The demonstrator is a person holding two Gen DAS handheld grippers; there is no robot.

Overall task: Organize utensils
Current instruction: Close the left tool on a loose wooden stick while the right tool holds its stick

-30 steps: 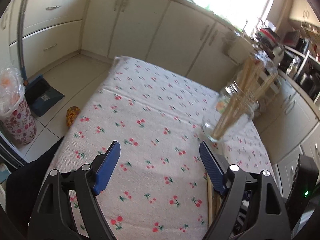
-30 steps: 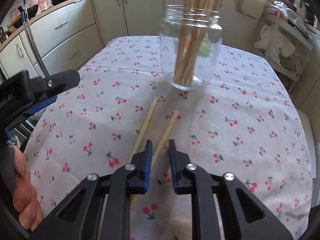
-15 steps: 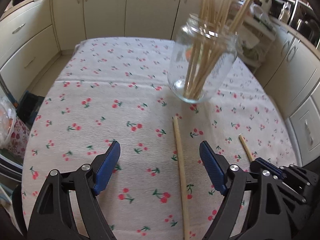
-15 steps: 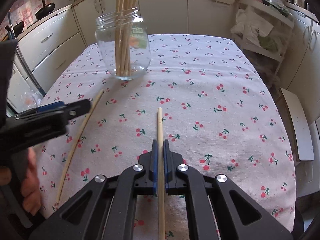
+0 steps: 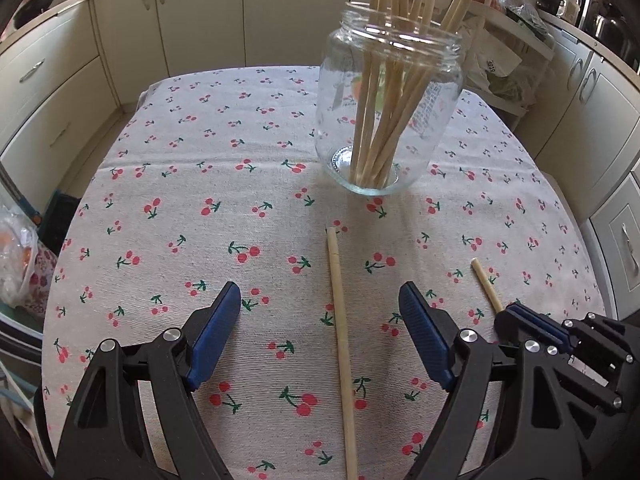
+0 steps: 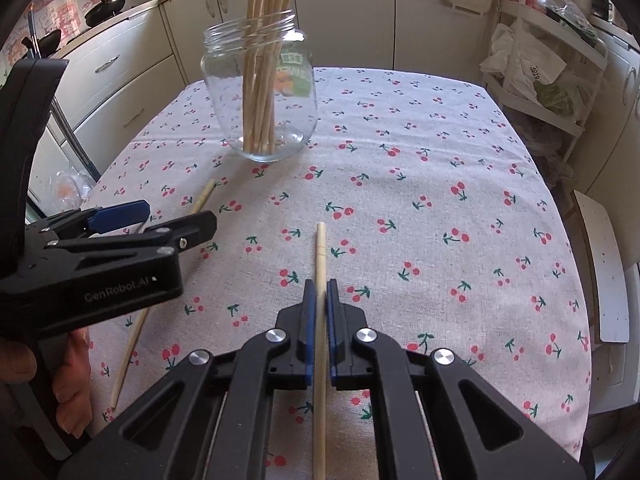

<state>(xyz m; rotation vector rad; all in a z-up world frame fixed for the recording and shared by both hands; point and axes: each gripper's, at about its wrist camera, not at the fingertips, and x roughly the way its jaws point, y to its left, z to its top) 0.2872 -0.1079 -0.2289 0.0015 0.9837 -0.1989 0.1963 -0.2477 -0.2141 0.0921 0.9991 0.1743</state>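
Observation:
A glass jar [image 5: 390, 108] holding several wooden chopsticks stands on the cherry-print tablecloth; it also shows in the right wrist view [image 6: 260, 96]. My right gripper [image 6: 319, 300] is shut on one chopstick [image 6: 320, 256], whose end sticks out ahead of the fingers; the same chopstick [image 5: 486, 286] shows in the left wrist view, leading into the right gripper [image 5: 520, 314]. My left gripper [image 5: 320, 320] is open above a second chopstick [image 5: 340, 332] lying on the cloth. That loose chopstick [image 6: 136, 328] and the left gripper [image 6: 160, 220] show at the left of the right wrist view.
The table [image 5: 160, 200] is covered by the cloth, with its edges close on the left and right. Cream cabinets [image 5: 200, 20] stand behind. A white rack with bags [image 6: 540, 76] is to the right. A bag [image 5: 20, 256] sits on the floor at left.
My right gripper closed on a chopstick and turned it away from the jar. My left gripper swung round to face the jar and now sits over the other chopstick.

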